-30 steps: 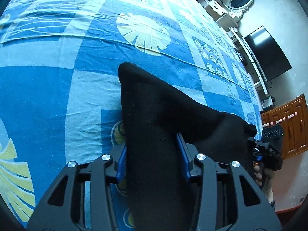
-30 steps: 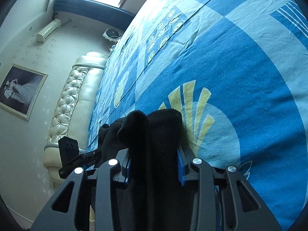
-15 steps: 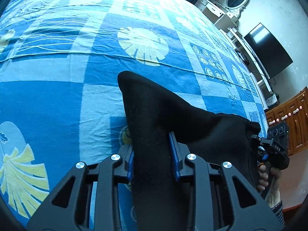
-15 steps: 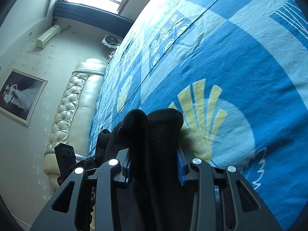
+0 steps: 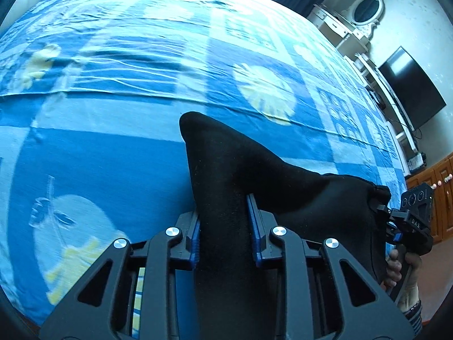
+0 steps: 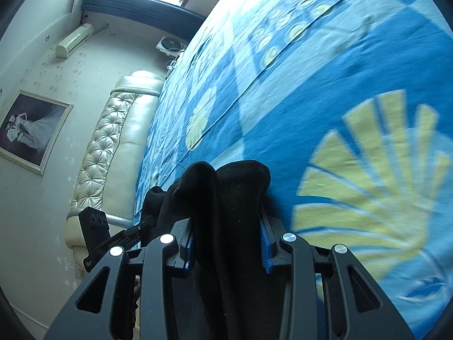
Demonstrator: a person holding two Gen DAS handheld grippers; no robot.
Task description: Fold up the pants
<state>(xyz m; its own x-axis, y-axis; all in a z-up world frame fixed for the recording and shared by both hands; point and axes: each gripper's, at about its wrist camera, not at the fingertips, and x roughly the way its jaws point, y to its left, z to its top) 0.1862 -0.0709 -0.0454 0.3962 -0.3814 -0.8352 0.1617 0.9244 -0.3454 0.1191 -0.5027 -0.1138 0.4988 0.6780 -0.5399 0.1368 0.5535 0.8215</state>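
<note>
Black pants hang stretched between my two grippers above a bed covered in a blue patterned sheet. My left gripper is shut on one end of the cloth, whose corner sticks up past the blue pads. In the same view my right gripper grips the other end at the right, held by a hand. In the right wrist view my right gripper is shut on a thick bunched fold of the pants. My left gripper shows low at the left beyond the cloth. The sheet lies below.
A padded cream headboard runs along the bed's far end, with a framed picture and an air conditioner on the wall. A television, a white dresser with an oval mirror and a wooden cabinet stand beyond the bed.
The left jaws have narrowed onto the cloth. Both grippers have carried the pants across the bed; the sheet pattern has slid beneath them and the now frames are blurred.
</note>
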